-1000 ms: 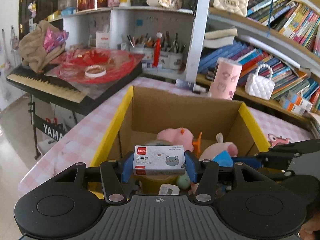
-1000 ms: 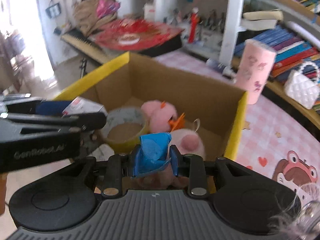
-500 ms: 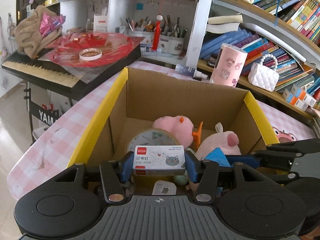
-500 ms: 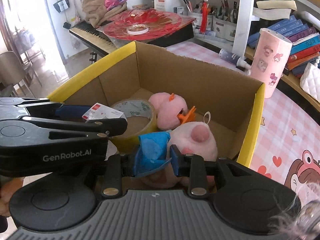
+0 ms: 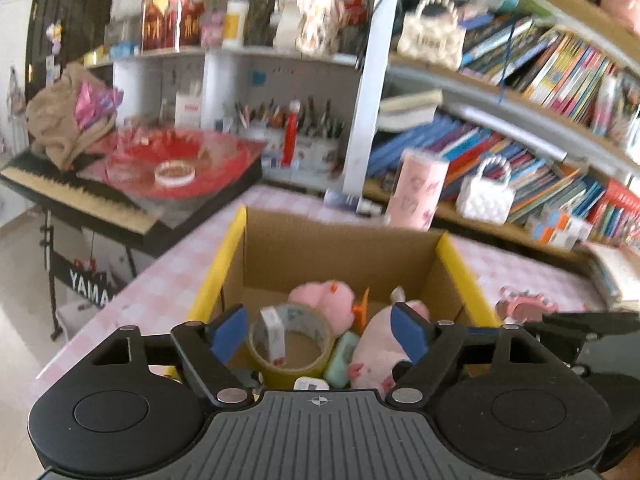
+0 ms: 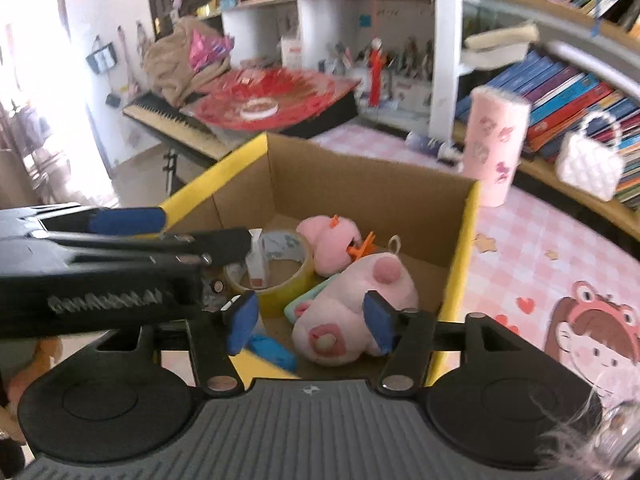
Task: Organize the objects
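Observation:
A cardboard box [image 5: 340, 248] with yellow rims sits on the pink checked table. Inside lie a tape roll [image 5: 292, 344], two pink plush pigs [image 5: 320, 296] [image 6: 360, 284], a mint case [image 5: 340, 360] and a white staples box [image 5: 272, 336] standing on end inside the tape roll. My left gripper [image 5: 318, 334] is open and empty above the box's near side. My right gripper [image 6: 308, 320] is open and empty; a blue wrapped item [image 6: 272, 350] lies in the box below it. The left gripper also shows in the right wrist view [image 6: 168, 236].
A pink tumbler [image 5: 416, 188] and a small tube [image 5: 348, 202] stand behind the box. A white quilted bag [image 5: 484, 196] sits by the bookshelf. A keyboard [image 5: 76, 196] with red plastic wrap lies to the left. Cartoon stickers [image 6: 592, 344] mark the table at right.
Both grippers opened. The staples box dropped from the left gripper into the tape roll; the blue item dropped from the right gripper into the box. Both grippers pulled back and up.

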`<action>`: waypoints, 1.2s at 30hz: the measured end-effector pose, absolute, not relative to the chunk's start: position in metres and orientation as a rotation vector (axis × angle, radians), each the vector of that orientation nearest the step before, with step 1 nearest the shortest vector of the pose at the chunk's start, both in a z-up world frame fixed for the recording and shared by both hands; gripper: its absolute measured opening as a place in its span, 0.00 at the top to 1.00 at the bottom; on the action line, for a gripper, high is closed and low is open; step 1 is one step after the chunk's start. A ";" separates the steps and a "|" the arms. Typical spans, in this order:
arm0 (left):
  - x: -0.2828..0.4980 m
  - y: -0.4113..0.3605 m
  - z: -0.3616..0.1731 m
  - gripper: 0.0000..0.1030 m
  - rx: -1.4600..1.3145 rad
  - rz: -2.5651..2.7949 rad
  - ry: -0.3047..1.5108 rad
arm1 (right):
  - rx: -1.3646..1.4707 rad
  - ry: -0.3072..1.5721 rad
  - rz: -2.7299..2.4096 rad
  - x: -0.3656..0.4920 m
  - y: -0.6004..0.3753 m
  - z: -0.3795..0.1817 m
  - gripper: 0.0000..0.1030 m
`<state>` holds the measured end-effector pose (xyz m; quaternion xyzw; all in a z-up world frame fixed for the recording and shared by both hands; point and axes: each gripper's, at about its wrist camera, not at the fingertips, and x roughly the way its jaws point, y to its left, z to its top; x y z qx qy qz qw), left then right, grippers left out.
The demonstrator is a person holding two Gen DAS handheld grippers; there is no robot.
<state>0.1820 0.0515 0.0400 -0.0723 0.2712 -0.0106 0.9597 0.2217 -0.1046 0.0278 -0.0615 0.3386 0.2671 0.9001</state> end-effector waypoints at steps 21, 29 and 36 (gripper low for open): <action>0.048 0.050 0.033 0.06 -0.104 -0.052 0.547 | -0.005 0.611 0.071 0.049 -0.139 0.027 0.13; 0.011 0.031 0.014 0.04 0.008 -0.069 0.597 | 0.035 0.621 -0.144 -0.010 -0.157 0.011 0.00; -0.001 0.011 0.011 0.03 0.068 -0.115 0.614 | 0.022 0.655 -0.246 -0.034 -0.169 0.004 0.00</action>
